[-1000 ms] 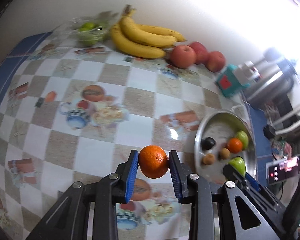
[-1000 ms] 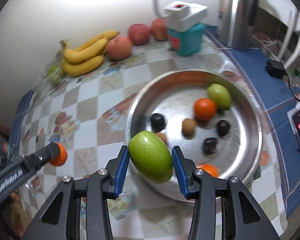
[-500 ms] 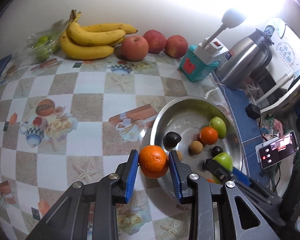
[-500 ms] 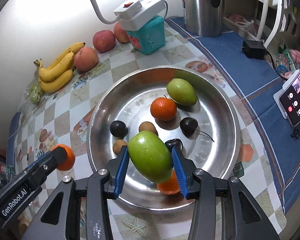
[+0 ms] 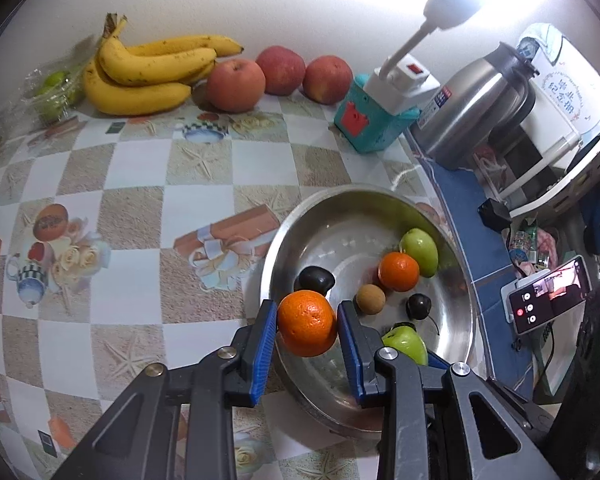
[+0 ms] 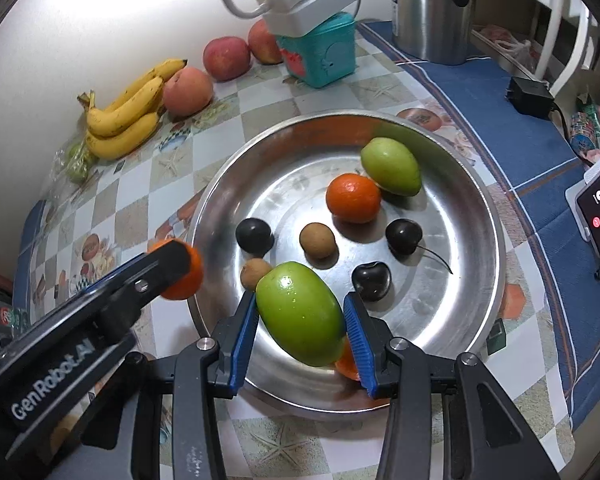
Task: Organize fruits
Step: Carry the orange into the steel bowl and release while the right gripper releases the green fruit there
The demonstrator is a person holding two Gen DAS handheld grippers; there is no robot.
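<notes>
My left gripper (image 5: 307,330) has its jaws clamped on an orange (image 5: 307,323), held over the near left rim of the steel bowl (image 6: 485,196). My right gripper (image 6: 302,322) grips a green fruit (image 6: 300,313) between its blue pads, above the bowl's near side. Inside the bowl I count a second green fruit (image 6: 391,166) touching an orange (image 6: 353,198), two small brown fruits (image 6: 317,241), three dark ones (image 6: 254,235), and a bit of another orange fruit (image 6: 346,364) showing under my right jaw. Against the wall, well apart from the bowl, lie bananas (image 5: 148,72), three apples (image 5: 236,85) and a bag of green fruit (image 5: 54,88).
</notes>
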